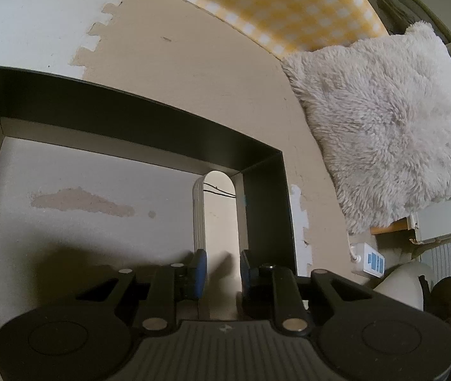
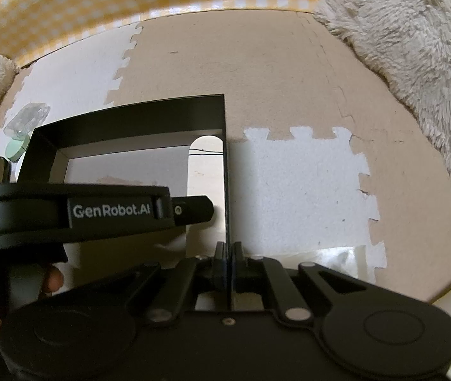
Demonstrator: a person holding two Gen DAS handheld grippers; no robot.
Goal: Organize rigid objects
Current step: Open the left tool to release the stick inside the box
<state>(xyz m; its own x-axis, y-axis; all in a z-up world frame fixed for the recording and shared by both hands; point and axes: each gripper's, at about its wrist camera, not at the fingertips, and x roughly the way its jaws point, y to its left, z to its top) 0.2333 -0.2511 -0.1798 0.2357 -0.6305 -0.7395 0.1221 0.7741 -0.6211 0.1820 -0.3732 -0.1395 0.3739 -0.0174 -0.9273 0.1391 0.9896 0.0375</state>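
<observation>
The black box [image 1: 130, 108] sits open on the foam puzzle mat [image 1: 193, 63], the beige and white floor kind, and it's pretty much the centre of everything here. It has black walls and a pale bottom with a scuffed brownish patch.

Standing inside the box, right up against its right-hand wall, is a white arched piece [image 1: 219, 209] with a rounded top and a ribbed edge. The left claw [image 1: 222, 270] reaches into the box, angled down. Its blue pads are squeezed on either side of that arched piece near its lower end, so it looks like it's grasping it.

The right claw [image 2: 228, 254] is clenched tight on the thin right-hand wall of the box, with the wall's edge running straight in between its fingers. From the right wrist view you can also see a person's fingers [image 2: 50, 279] wrapped around the left claw's handle.

Outside the box:
- On its left there's a clear plastic container [image 2: 28, 120] with a pale green disc [image 2: 18, 149] just beside it.
- Off to its right is a fluffy white cushion [image 1: 384, 127], with a white charger block [image 1: 373, 258] near the cushion's lower corner.
- Beyond the box's far wall, well apart from it, runs a yellow checked fabric [image 1: 273, 0] along the edge of the mat.
</observation>
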